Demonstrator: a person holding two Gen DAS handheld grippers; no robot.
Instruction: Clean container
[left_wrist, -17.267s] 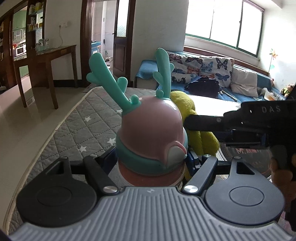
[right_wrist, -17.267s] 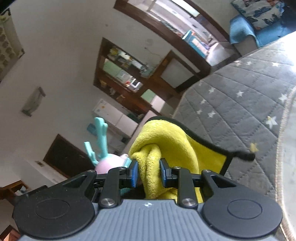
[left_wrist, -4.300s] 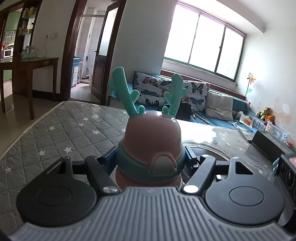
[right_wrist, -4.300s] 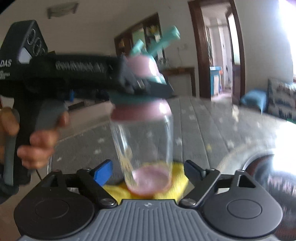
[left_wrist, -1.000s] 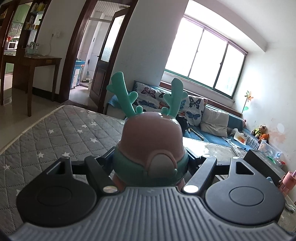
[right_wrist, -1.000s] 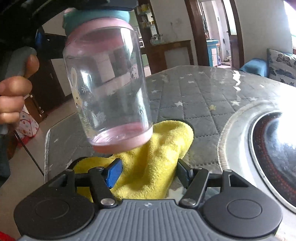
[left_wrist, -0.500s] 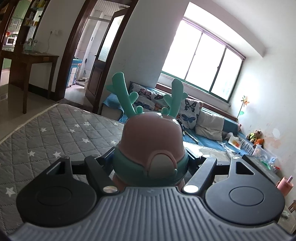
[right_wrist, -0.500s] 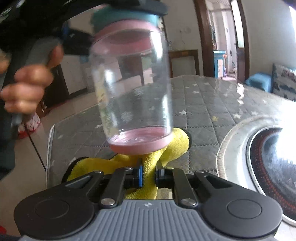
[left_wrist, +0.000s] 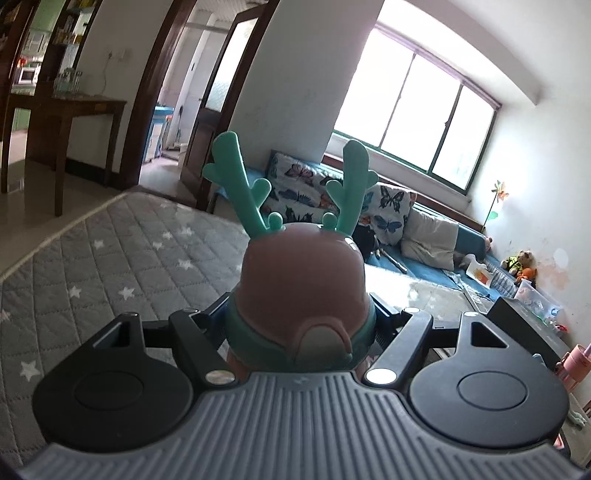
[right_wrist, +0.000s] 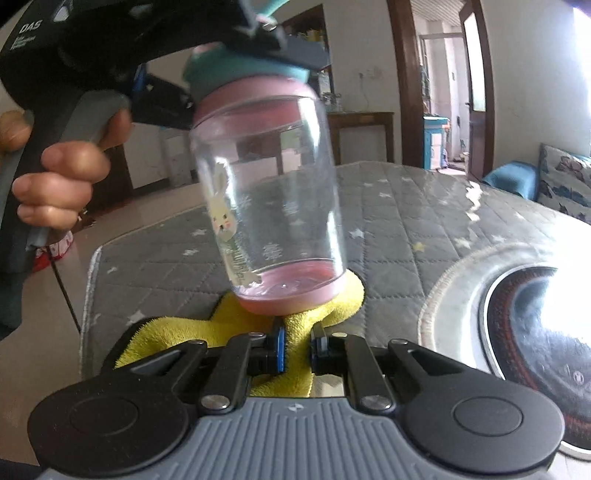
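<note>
The container is a clear plastic jar (right_wrist: 273, 199) with a pink base and a pink lid (left_wrist: 303, 280) that carries two teal antlers. My left gripper (left_wrist: 301, 317) is shut on the teal band of the lid and holds the jar in the air, tilted, above the table. In the right wrist view that gripper (right_wrist: 258, 40) shows at the top with the person's hand. My right gripper (right_wrist: 297, 345) is shut on a fold of the yellow cloth (right_wrist: 295, 317), which lies on the table just below the jar's base.
The table carries a grey quilted cover with white stars (left_wrist: 110, 266). A round glass-topped cooker (right_wrist: 535, 332) lies to the right of the cloth. A black box (left_wrist: 524, 321) and a pink cup (left_wrist: 576, 365) stand at the far right. A sofa with cushions stands behind.
My right gripper has closed on the yellow cloth over the last second. The jar has shifted right and a little up in the right wrist view. The left gripper still holds the lid.
</note>
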